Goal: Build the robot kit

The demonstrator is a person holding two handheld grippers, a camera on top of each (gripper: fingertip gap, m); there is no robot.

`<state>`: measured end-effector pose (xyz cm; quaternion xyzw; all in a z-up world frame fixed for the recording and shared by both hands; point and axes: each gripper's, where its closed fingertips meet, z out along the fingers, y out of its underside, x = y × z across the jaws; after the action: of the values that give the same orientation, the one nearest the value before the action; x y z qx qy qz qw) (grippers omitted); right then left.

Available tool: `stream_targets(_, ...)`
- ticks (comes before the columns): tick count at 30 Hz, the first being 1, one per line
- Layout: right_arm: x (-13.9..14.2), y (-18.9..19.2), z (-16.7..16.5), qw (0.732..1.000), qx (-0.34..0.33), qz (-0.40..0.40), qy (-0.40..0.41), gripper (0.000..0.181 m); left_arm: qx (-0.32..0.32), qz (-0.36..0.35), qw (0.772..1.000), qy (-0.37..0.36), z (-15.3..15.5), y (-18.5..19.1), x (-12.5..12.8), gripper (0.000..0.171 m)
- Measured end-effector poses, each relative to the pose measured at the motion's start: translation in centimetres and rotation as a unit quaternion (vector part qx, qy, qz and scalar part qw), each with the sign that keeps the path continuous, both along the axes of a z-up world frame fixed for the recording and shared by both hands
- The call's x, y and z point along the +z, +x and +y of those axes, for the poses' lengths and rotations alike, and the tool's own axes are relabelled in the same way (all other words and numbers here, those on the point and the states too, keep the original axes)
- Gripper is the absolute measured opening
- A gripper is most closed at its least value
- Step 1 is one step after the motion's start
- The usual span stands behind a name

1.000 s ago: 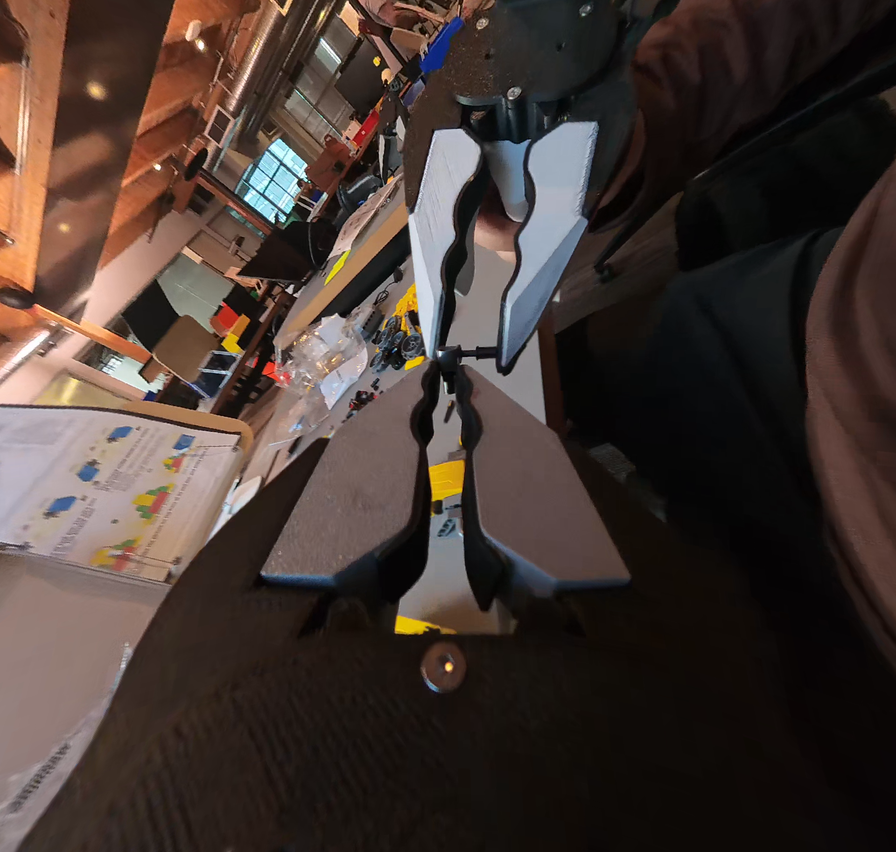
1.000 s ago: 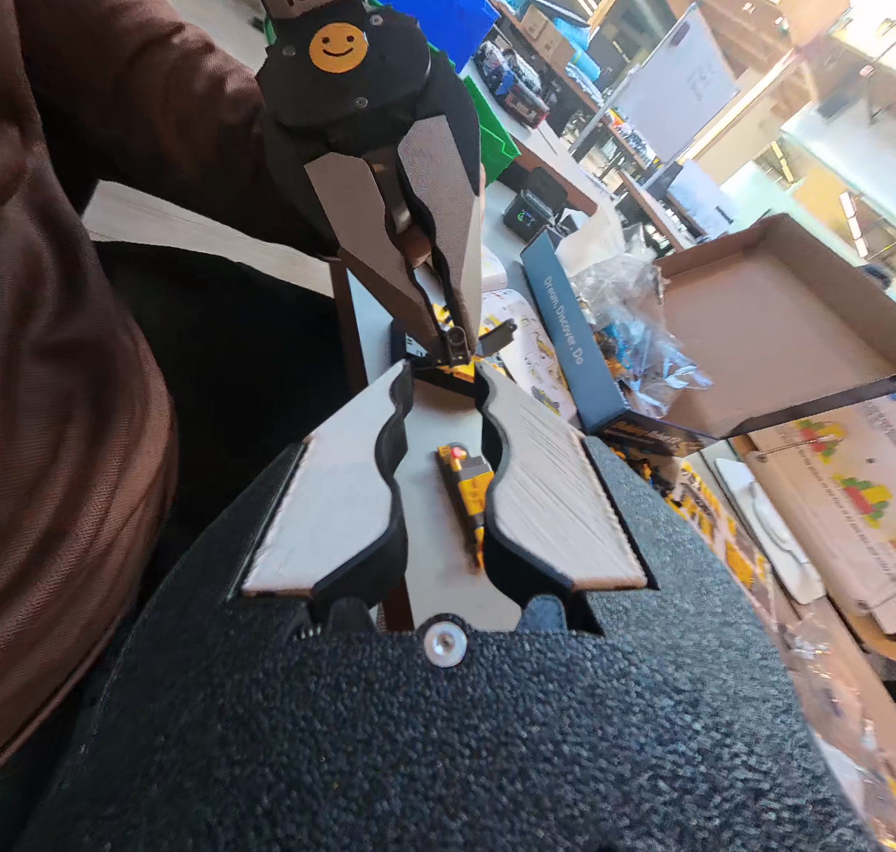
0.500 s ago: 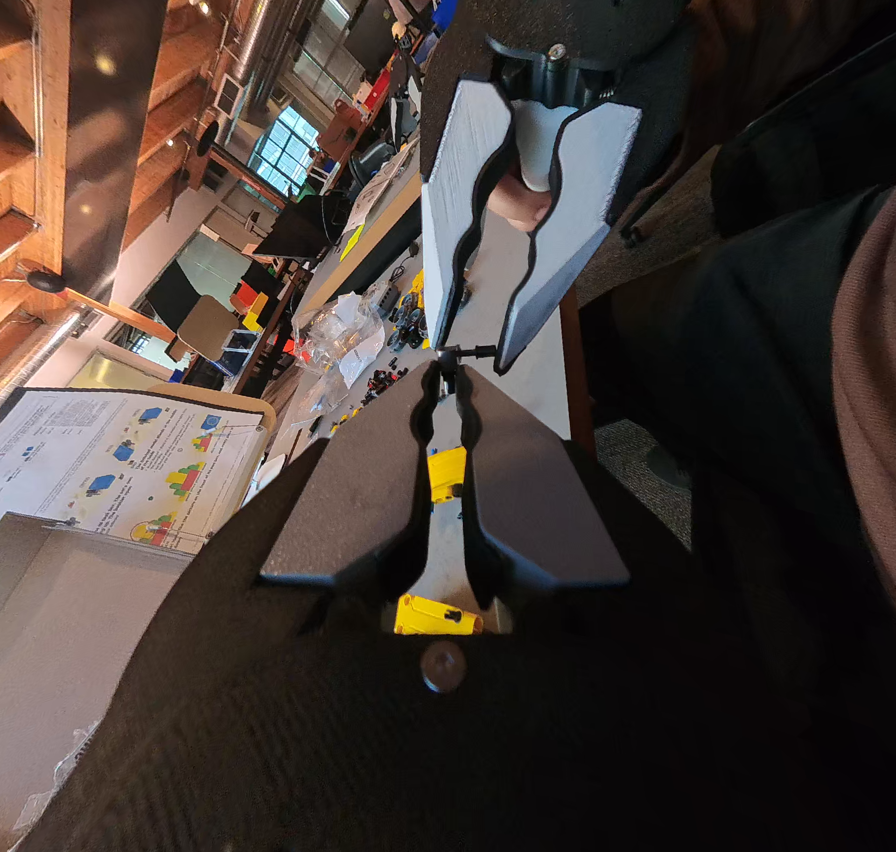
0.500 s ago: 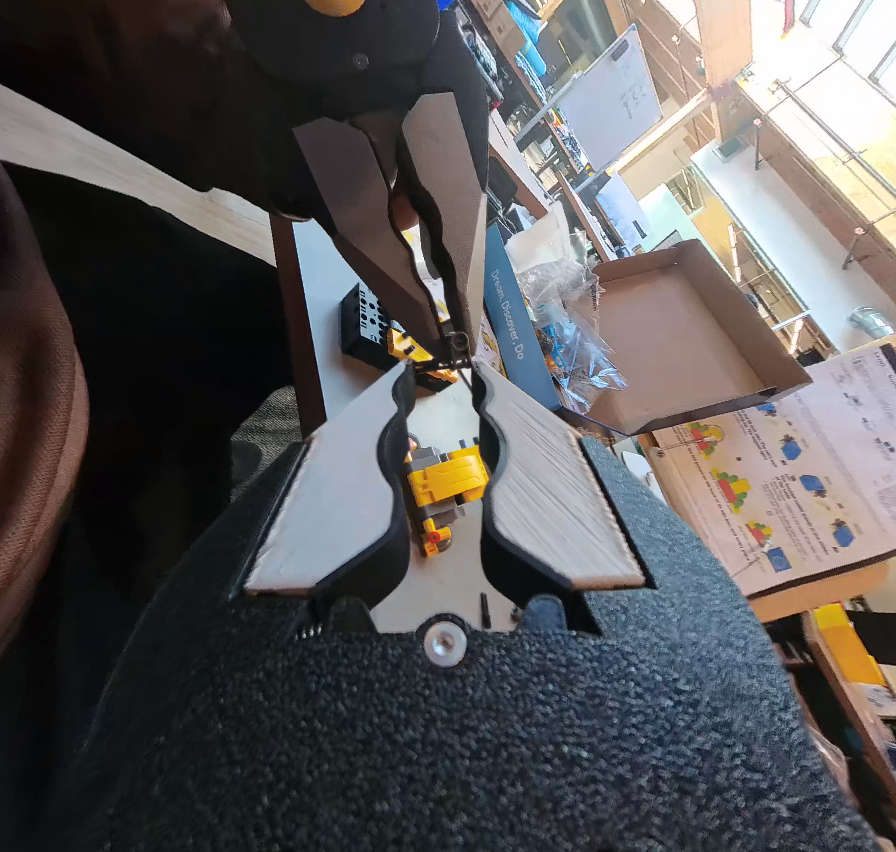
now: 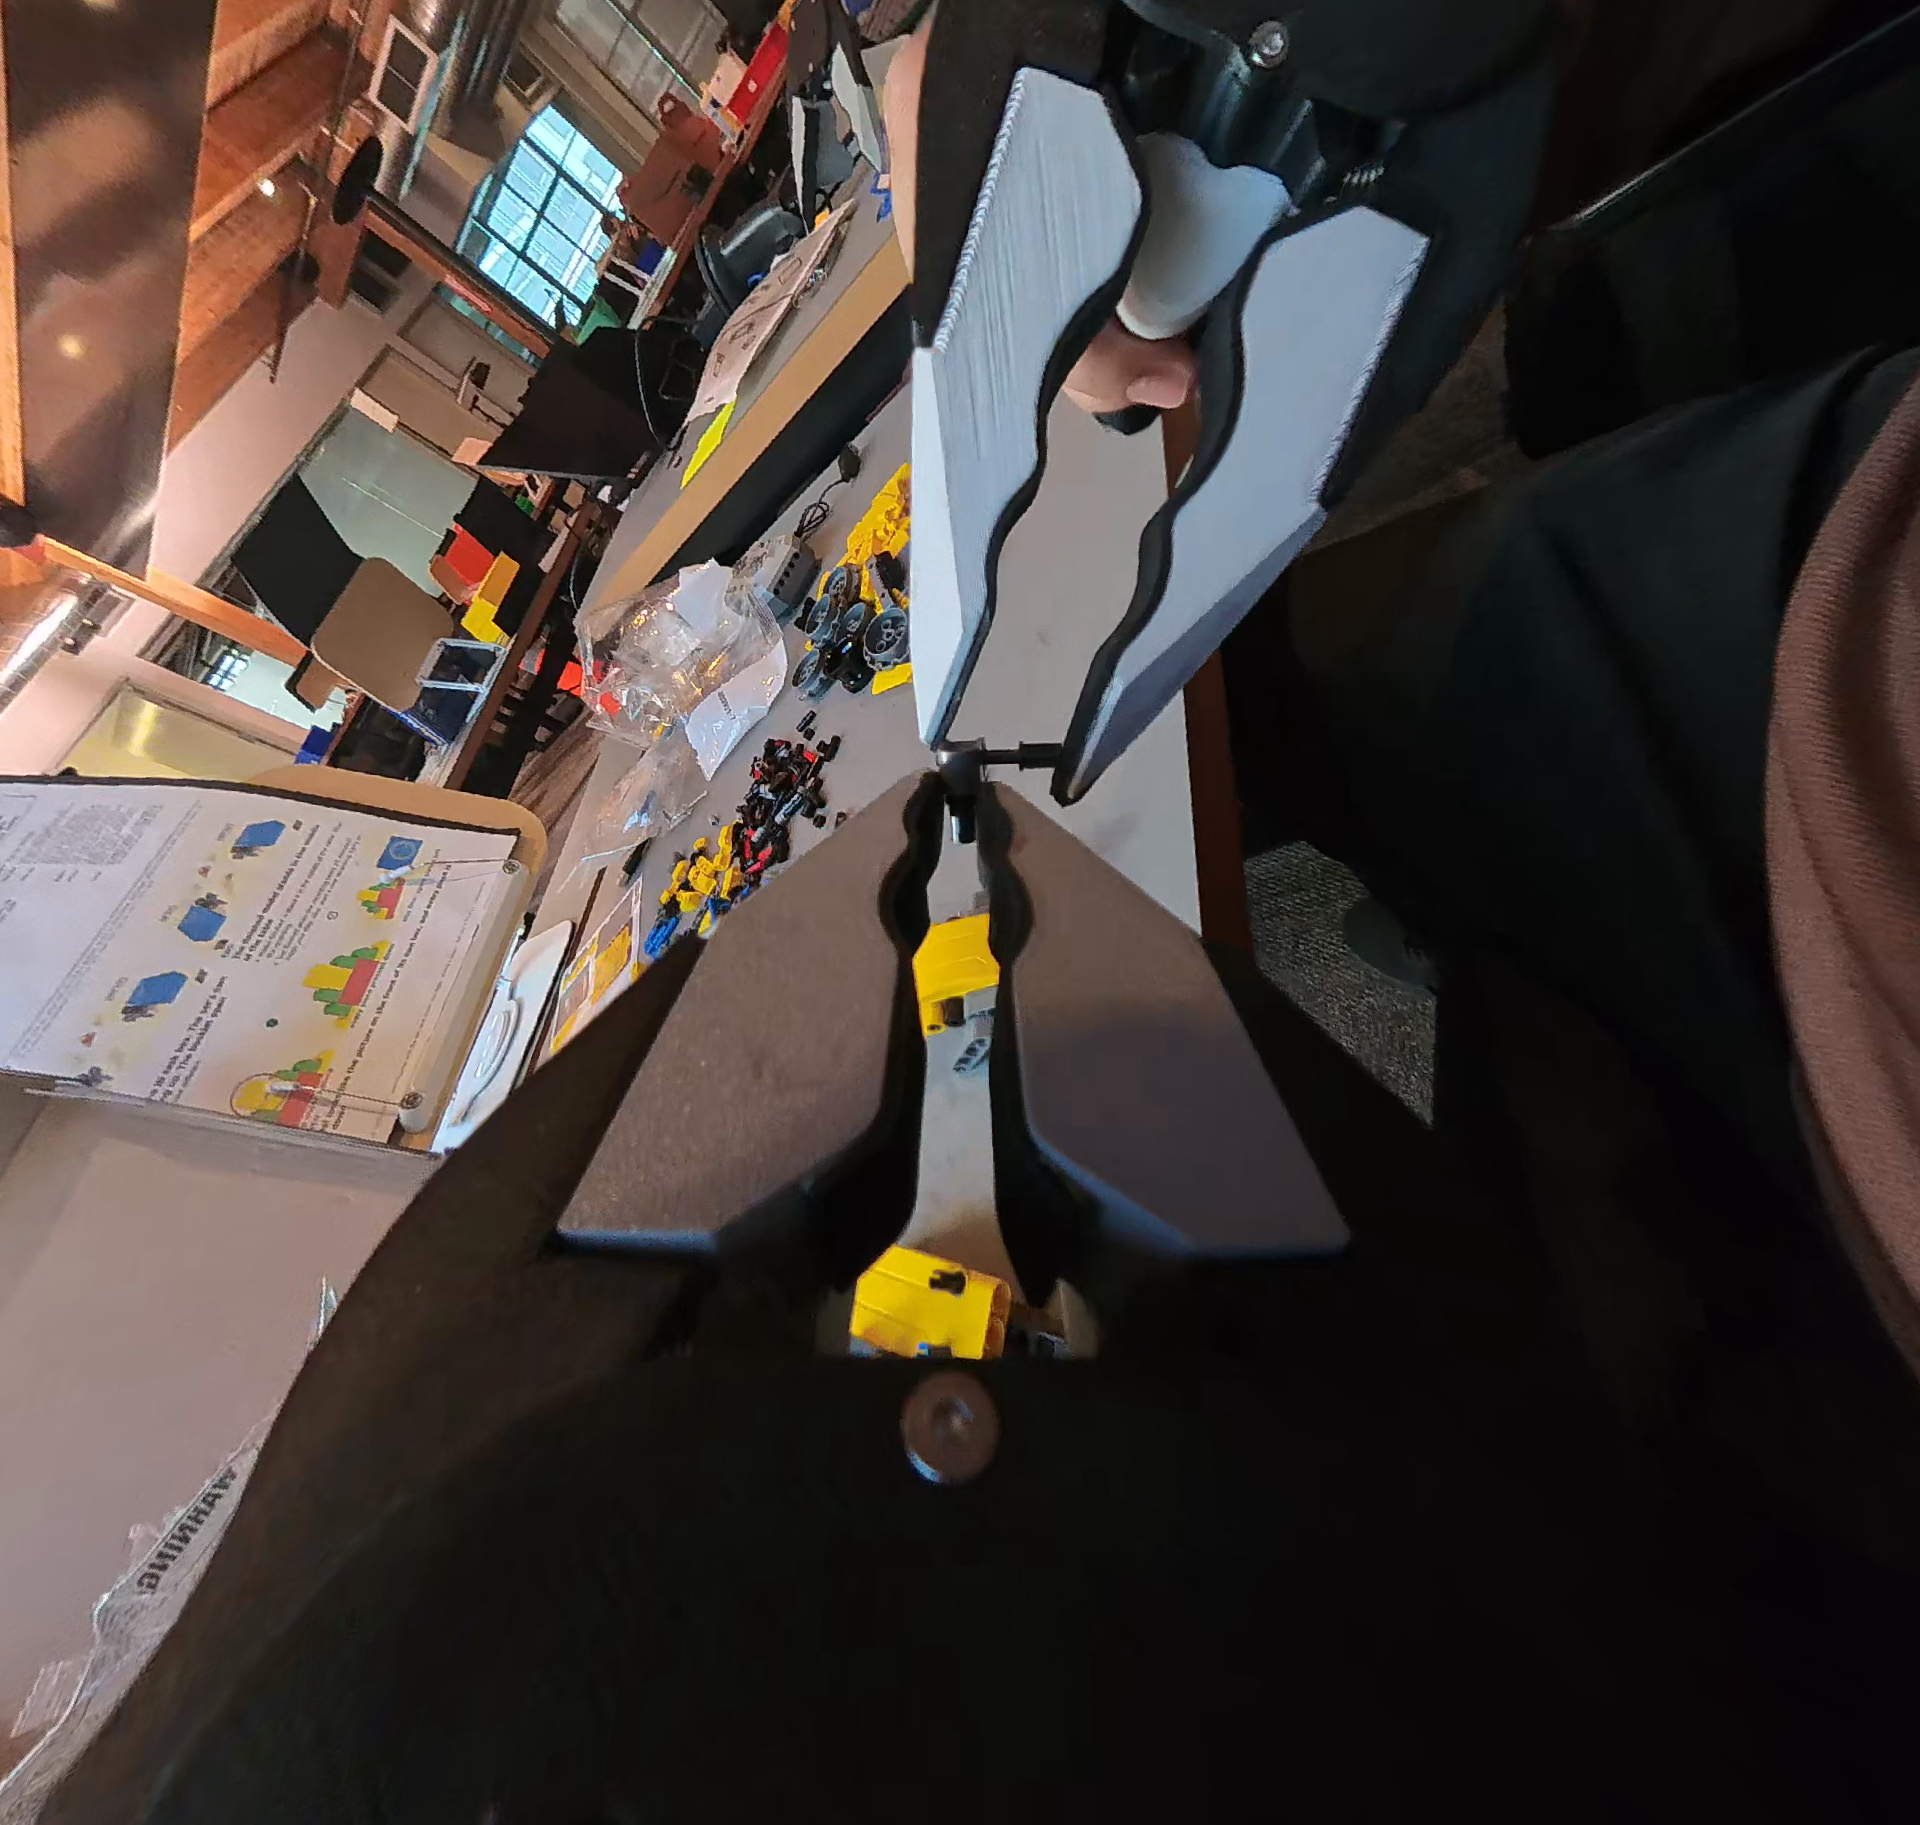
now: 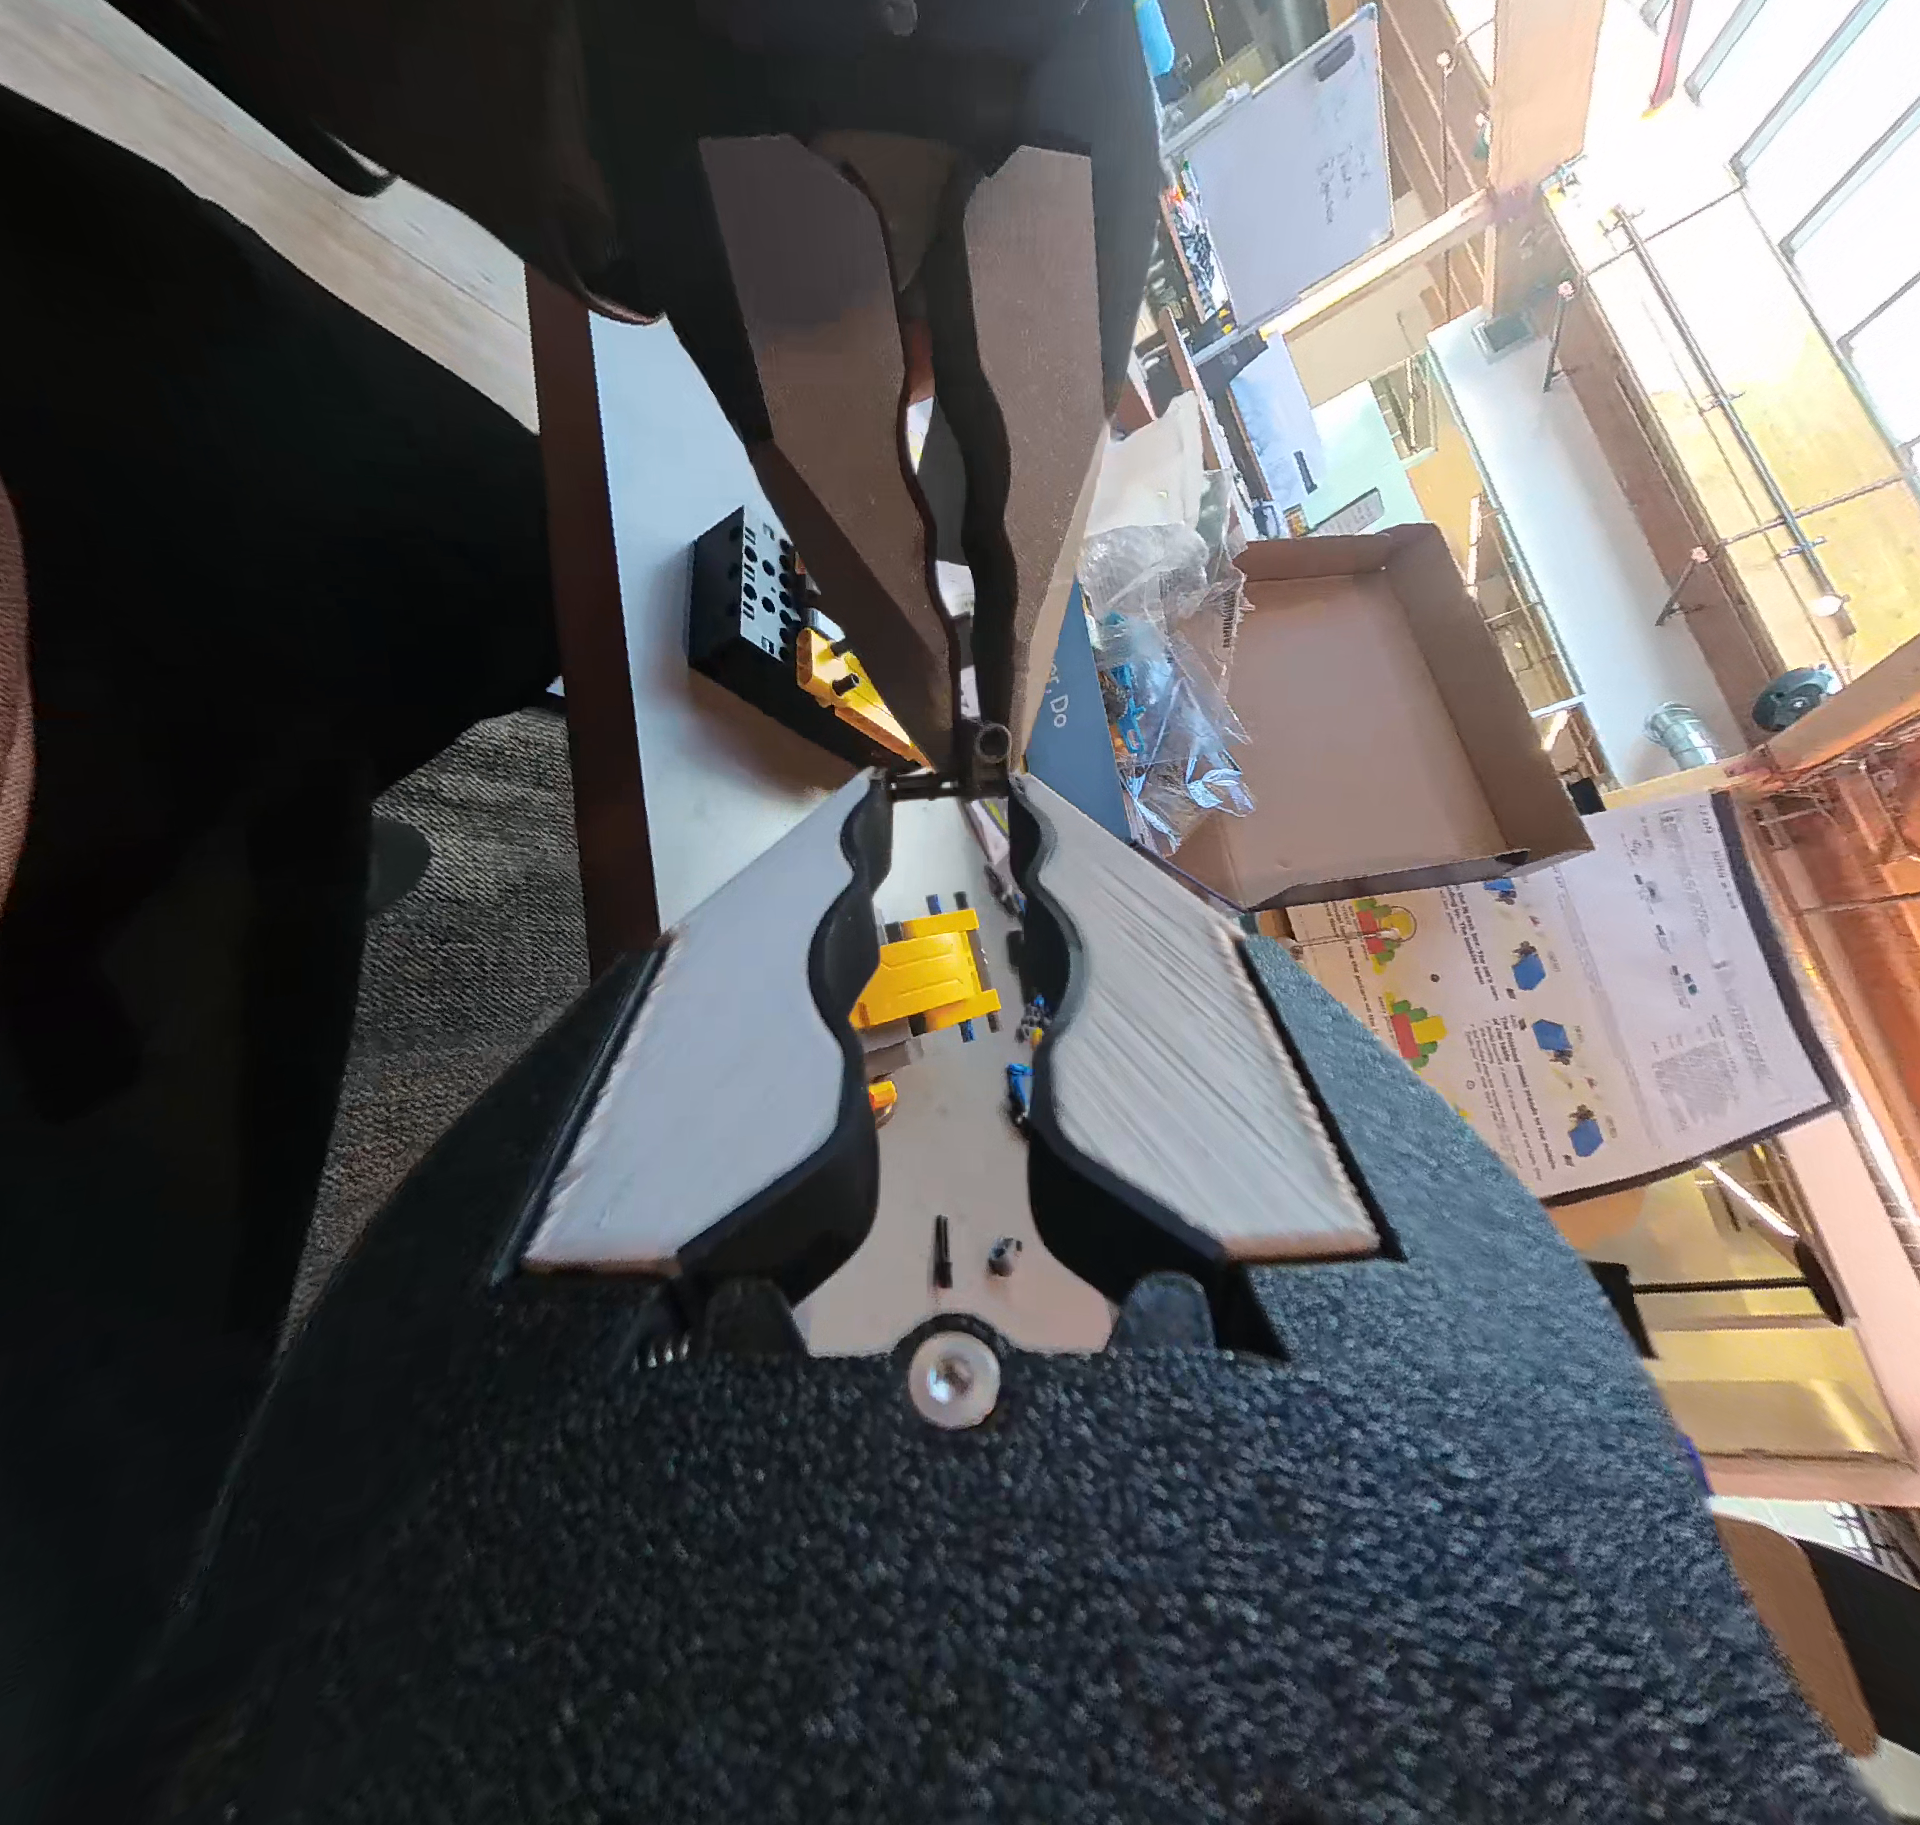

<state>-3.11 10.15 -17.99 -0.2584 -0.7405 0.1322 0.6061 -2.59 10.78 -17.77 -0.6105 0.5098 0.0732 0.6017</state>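
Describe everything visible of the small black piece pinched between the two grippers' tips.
The small black piece is a tiny dark plastic-looking connector: a round hollow end with a thin pin sticking out sideways. It hangs in the air above the grey table. The left gripper pinches its round end; the right gripper spans the pin, tips touching either end.

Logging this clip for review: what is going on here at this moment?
A person holds two tools tip to tip above a grey table. The left tool, dark-fingered, is closed on a small black connector piece. The right tool, white-fingered, pinches a thin black pin that meets that connector. Below them lie a yellow brick model, loose small parts, clear plastic bags, an open cardboard box and an instruction sheet.
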Motion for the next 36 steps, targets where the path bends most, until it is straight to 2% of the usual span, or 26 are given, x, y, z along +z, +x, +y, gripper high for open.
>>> stream_targets(21, -2.9, -0.2, 0.4, 0.996, -0.03, -0.083, 0.029, 0.014, 0.013, -0.031, 0.995, -0.09, 0.4, -0.2, -2.9, 0.003)
stream_targets(27, -4.3, -0.4, -0.2, 0.993, -0.026, -0.113, -0.013, 0.014, 0.011, -0.048, 0.991, -0.126, -0.1, -0.4, -4.4, 0.003)
stream_targets(31, -4.8, -0.4, -0.7, 0.991, -0.012, -0.123, -0.057, 0.014, 0.01, -0.09, 0.984, -0.153, -0.6, -0.3, -5.0, 0.004)
stream_targets(36, -6.1, -0.7, -1.8, 0.986, 0.006, -0.145, -0.087, 0.012, 0.017, -0.096, 0.979, -0.177, -1.6, -0.7, -6.4, 0.003)
